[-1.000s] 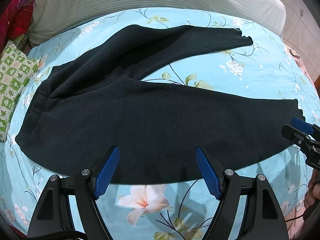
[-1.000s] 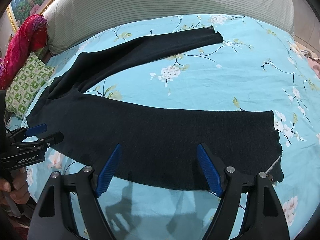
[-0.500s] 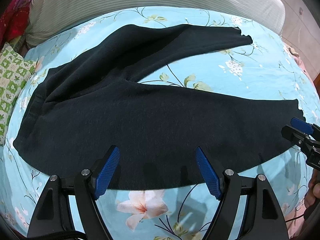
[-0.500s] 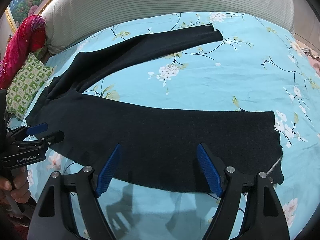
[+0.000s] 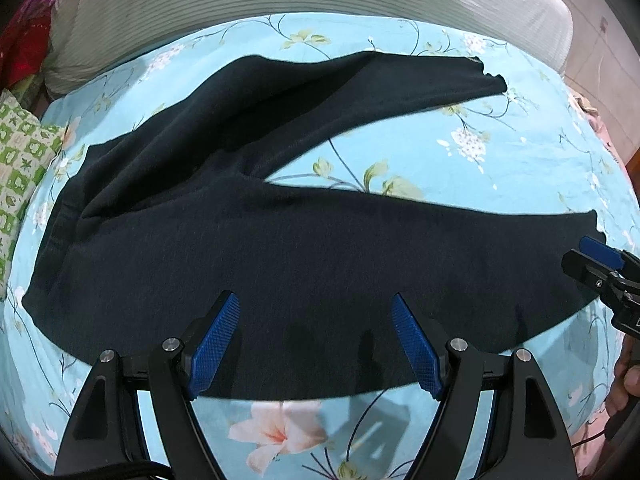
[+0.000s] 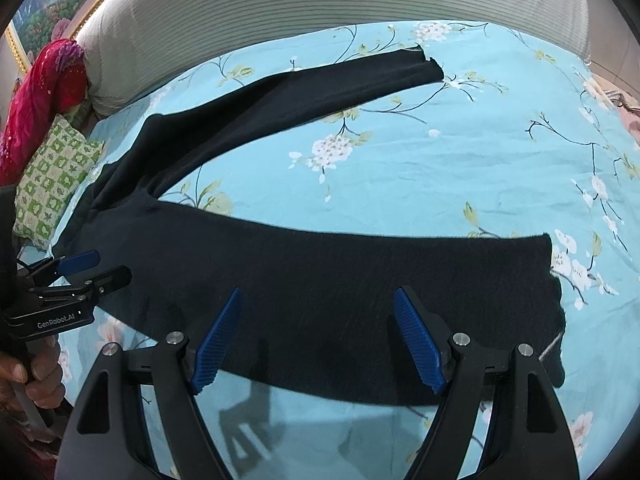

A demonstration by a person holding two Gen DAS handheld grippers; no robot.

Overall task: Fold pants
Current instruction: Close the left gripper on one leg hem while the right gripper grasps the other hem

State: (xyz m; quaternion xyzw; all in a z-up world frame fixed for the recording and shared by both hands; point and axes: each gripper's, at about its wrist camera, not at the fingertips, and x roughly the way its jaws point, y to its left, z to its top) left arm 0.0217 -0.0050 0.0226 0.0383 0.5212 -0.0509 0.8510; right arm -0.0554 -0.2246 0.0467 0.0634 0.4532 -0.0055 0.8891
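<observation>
Dark pants are seen spread flat on a bed covered by a light-blue floral sheet, legs splayed in a V. In the left wrist view the waistband end is at 9 o'clock, one leg runs up to 1 o'clock, and the other leg stretches across to 3 o'clock. The nearer leg is crossed by the lower half of both views.

Left gripper is held over the near edge of the pants, at 6 o'clock in its own view; jaws are spread wide, with nothing between the blue pads. Only fabric and sheet are seen below. Contact with the cloth cannot be confirmed.

Right gripper is likewise held over the near edge of the lower leg, close to the cuff, which is at 3 o'clock in the right wrist view. Jaws are wide apart, nothing gripped. A loose pale thread is seen at the cuff corner, about 4 o'clock.

The right gripper is also visible at 3 o'clock in the left wrist view, beside the cuff; the left gripper is visible at 9 o'clock in the right wrist view, near the waist end, with a hand on its handle.

A green checked pillow is at 9 o'clock, red fabric at 10 o'clock, and a ribbed headboard at 12 o'clock.
</observation>
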